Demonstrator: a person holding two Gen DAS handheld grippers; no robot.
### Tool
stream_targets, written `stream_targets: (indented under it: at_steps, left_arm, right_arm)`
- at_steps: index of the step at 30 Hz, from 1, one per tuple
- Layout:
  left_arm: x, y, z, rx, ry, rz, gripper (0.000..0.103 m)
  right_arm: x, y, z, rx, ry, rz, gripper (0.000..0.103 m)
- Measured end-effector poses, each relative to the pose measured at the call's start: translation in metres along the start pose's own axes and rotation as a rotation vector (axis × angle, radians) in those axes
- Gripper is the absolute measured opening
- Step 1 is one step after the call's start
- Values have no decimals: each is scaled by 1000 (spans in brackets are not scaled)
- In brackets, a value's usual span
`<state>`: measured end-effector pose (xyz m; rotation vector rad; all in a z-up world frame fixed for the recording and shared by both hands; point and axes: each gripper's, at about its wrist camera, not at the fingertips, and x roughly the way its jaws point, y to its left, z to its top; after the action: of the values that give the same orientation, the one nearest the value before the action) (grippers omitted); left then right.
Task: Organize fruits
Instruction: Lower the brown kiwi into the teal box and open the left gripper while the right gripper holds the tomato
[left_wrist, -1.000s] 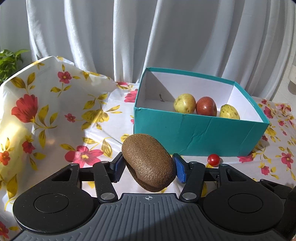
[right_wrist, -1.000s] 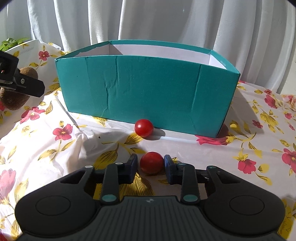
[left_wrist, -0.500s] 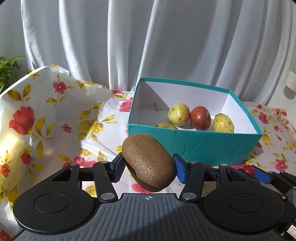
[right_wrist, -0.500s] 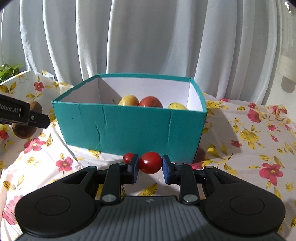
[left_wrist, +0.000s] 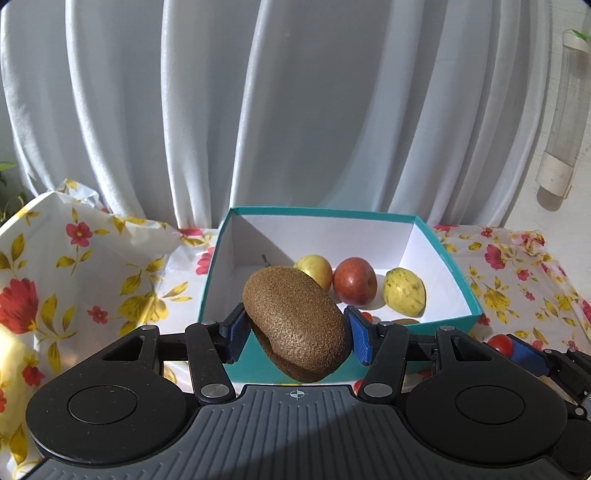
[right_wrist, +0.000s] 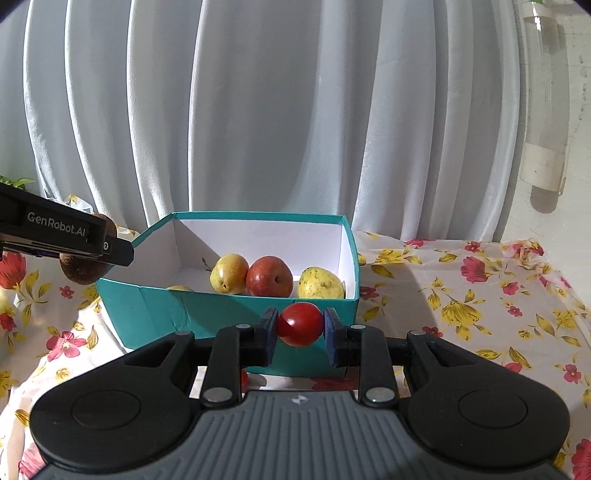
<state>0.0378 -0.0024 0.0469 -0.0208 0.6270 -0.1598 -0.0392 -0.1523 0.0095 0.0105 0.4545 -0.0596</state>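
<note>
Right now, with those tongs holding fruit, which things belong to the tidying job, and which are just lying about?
Part of the job:
- kiwi in the left tongs
- cherry tomato in the right tongs
- teal box
- yellow pear, red apple and spotted yellow fruit inside it

Just lying about:
- flowered tablecloth
- white curtain
- plant

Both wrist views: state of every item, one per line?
left gripper: shut on kiwi
kiwi: held off the table, in front of box
right gripper: shut on cherry tomato
cherry tomato: held off the table, near box front wall
teal box: open-topped, on tablecloth
yellow pear: resting in box
red apple: resting in box
spotted yellow fruit: resting in box
</note>
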Motion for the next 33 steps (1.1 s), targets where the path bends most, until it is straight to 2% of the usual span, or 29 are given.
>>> stream_targets:
  at_steps: [10,21,27,33]
  left_arm:
    - [12,-9,10,29,0,-16,60]
    - [32,-8,32,38,-41,14,60]
    - [58,-9,43,37,-61,41,60]
    - [97,-10,42,40,-32,33,60]
  right_arm:
    - [-1,-7,7,12,-11,-23,26]
    - [3,-10,15,29,-22,-42,26]
    - [3,-11,19,37,-34,-59,26]
    - [4,-17,19,48,-40,-78,26]
